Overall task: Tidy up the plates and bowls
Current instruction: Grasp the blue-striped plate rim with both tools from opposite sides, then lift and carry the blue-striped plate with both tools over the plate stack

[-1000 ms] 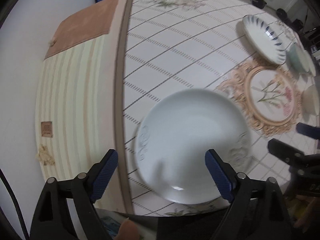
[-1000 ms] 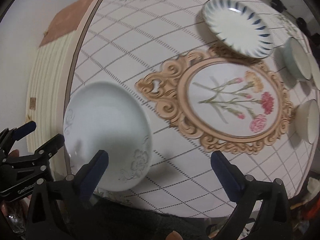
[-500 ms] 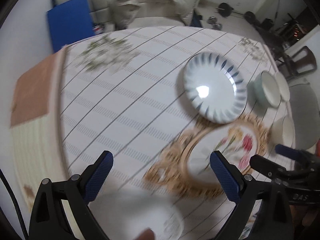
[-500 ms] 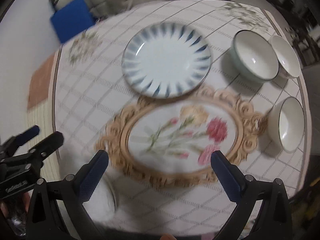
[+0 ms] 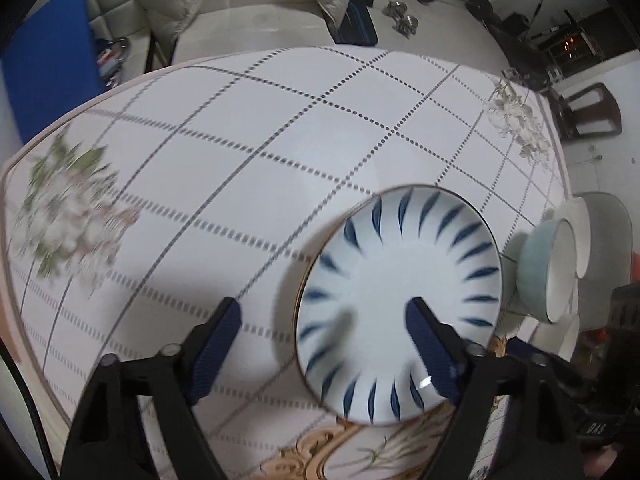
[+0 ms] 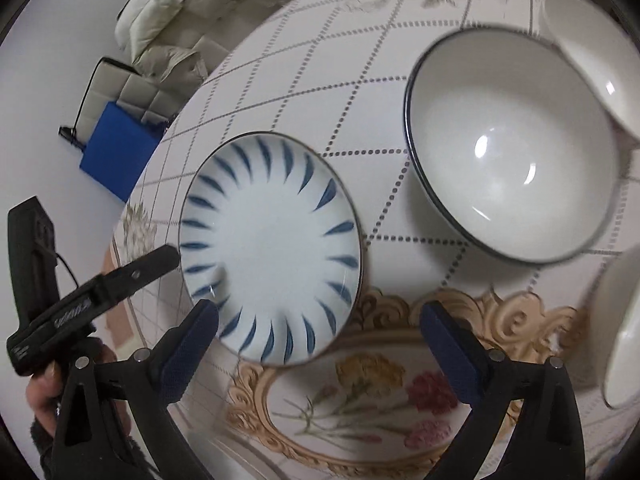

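I see a round, glossy blue-streaked plate (image 5: 400, 300) lying flat on the smooth checked tablecloth (image 5: 240, 168). My left gripper (image 5: 322, 332) hovers over the plate's near-left rim, jaws spread wide, holding nothing. My right gripper (image 6: 320, 332) hangs by the plate's near edge, equally agape. Just right of the plate sits a deep dark-rimmed bowl (image 6: 512, 148), empty.
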Tool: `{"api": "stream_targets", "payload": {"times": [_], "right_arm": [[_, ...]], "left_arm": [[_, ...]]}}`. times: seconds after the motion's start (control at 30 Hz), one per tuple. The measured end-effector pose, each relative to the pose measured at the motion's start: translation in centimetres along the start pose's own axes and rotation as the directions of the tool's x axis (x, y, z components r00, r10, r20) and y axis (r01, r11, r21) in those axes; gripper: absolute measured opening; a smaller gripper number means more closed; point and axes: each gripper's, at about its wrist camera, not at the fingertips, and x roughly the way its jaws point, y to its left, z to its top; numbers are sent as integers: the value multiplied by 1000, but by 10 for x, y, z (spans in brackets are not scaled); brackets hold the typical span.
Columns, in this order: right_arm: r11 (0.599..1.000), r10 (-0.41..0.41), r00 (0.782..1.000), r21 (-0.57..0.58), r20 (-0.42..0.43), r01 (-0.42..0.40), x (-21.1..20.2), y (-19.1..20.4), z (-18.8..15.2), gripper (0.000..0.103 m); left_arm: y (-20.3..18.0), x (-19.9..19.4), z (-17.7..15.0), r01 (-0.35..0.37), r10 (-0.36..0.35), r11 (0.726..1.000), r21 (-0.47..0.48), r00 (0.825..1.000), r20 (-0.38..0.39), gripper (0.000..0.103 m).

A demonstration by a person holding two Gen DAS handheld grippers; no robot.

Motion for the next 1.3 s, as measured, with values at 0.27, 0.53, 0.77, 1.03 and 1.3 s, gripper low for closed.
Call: {"api": "stream_targets", "payload": {"times": [0.27, 0.53, 0.77, 1.03, 1.3], "right_arm": [[999, 34, 998, 12, -46, -33, 34, -5, 13, 69], [999, -50, 998, -16, -37, 49, 45, -3, 19, 18], [999, -38, 999, -38, -38, 36, 40, -1, 19, 15], [993, -20, 992, -116, -121, 6, 33, 13, 13, 15], [979, -15, 988, -203, -156, -17, 18, 40, -7, 15]], "left_arm": [[-15, 24, 26, 9, -6, 996, 87, 999, -39, 54], [-20, 27, 18, -63, 67, 987, 145, 997, -25, 30], [-13, 16, 0, -88, 89, 987, 135, 996, 0, 25], [-4, -10, -32, -81, 79, 993, 81, 997, 25, 25], [7, -45, -71, -102, 100, 994, 32, 993, 64, 25]]}}
